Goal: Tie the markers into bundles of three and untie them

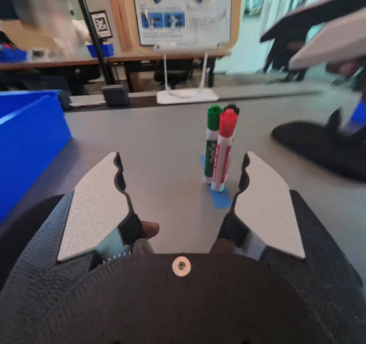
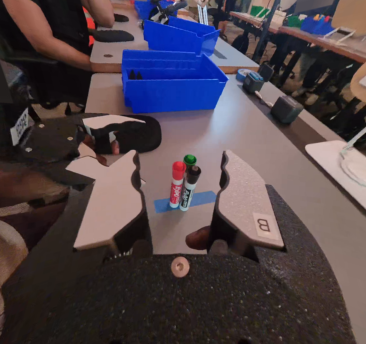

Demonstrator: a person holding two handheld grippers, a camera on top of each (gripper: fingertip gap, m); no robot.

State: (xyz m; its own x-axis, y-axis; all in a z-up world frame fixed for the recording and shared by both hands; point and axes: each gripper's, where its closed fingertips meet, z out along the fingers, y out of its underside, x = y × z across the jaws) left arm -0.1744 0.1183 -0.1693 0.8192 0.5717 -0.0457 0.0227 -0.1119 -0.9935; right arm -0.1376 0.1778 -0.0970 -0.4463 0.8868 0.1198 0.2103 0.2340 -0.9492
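**Markings and Labels in View**

1. Marker barrels: the red marker (image 2: 176, 186), the black marker (image 2: 189, 191) and the green marker (image 1: 211, 146) each carry a printed brand label running lengthwise in the marker's own colour.
2. Right gripper (image 2: 180, 156): a pale sticker (image 2: 264, 225) with one dark character sits on the right-hand finger plate.
3. Left gripper (image 2: 138, 136): a white label (image 2: 20, 125) with handwriting is fixed to the body.
4. Background: a poster (image 1: 184, 11) on a clear stand bears text blocks too blurred to read.
5. A framed square code tag (image 1: 101, 24), black on white, stands to its left.
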